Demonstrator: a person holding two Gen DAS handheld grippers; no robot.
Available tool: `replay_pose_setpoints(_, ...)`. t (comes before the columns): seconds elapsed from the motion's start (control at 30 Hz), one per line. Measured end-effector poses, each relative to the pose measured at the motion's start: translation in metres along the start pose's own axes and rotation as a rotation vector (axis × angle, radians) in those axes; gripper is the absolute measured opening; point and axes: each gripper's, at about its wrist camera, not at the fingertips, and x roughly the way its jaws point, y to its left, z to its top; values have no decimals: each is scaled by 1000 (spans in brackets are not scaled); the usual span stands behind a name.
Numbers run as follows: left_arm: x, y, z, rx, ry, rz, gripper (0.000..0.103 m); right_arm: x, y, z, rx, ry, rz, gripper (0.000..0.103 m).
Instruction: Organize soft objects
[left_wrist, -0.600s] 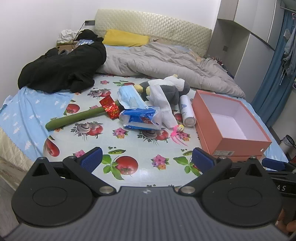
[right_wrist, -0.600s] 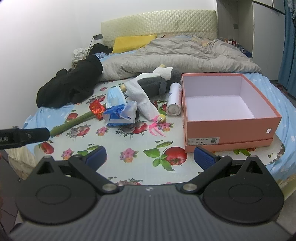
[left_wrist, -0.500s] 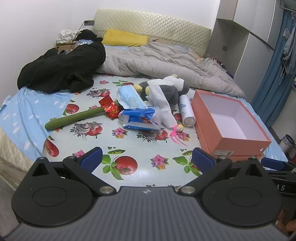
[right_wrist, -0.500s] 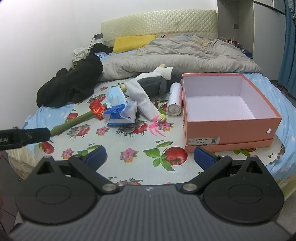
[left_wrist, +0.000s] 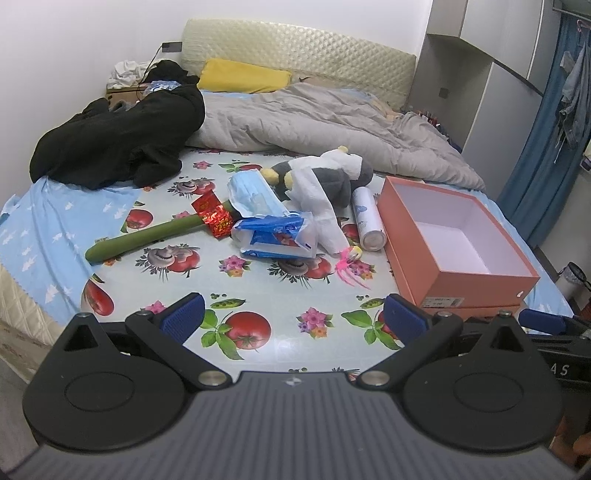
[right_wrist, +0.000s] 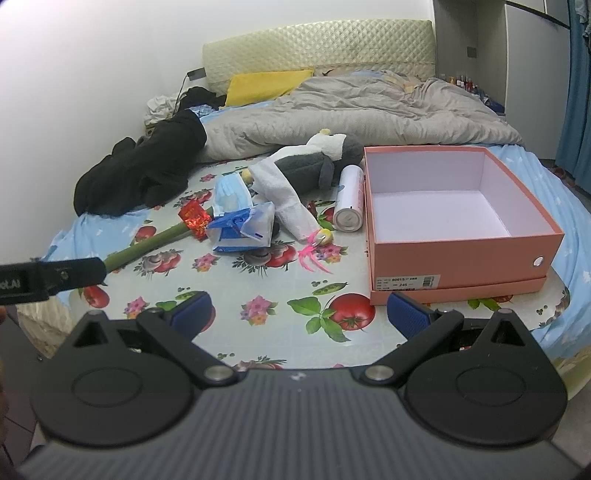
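Observation:
A grey and white plush toy (left_wrist: 328, 177) (right_wrist: 314, 158) lies on the fruit-print cloth (left_wrist: 258, 280) beside an empty orange box (left_wrist: 454, 240) (right_wrist: 454, 210). In front of it lie a white towel (left_wrist: 321, 210) (right_wrist: 284, 199), a blue mask pack (left_wrist: 251, 194) (right_wrist: 231, 194), a blue tissue pack (left_wrist: 277, 236) (right_wrist: 240, 229), a green plush stalk (left_wrist: 147, 236) (right_wrist: 147, 245) and a pink feather toy (left_wrist: 349, 264) (right_wrist: 314, 247). My left gripper (left_wrist: 293, 319) and right gripper (right_wrist: 299, 315) are open and empty, near the front edge.
A white spray can (left_wrist: 365, 221) (right_wrist: 349, 201) lies between plush and box. A black garment (left_wrist: 122, 144) (right_wrist: 144, 173), grey duvet (left_wrist: 332, 125) and yellow pillow (left_wrist: 243, 75) fill the far bed. A wardrobe (left_wrist: 491, 92) and blue curtain (left_wrist: 546, 147) stand right.

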Motion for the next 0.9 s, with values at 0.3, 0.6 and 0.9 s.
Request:
replay_pose_setpoints(0.3, 6, -3, 0, 8, 12, 0, 103, 2, 0, 1, 6, 4, -2, 103)
replay_pose_setpoints(0.6, 14, -2, -2, 5, 27, 4, 103, 3, -7, -2, 32, 11, 8, 103)
replay_pose_setpoints(0.9, 21, -4, -2, 6, 36, 2, 103, 7, -14, -5, 57, -9, 19, 103)
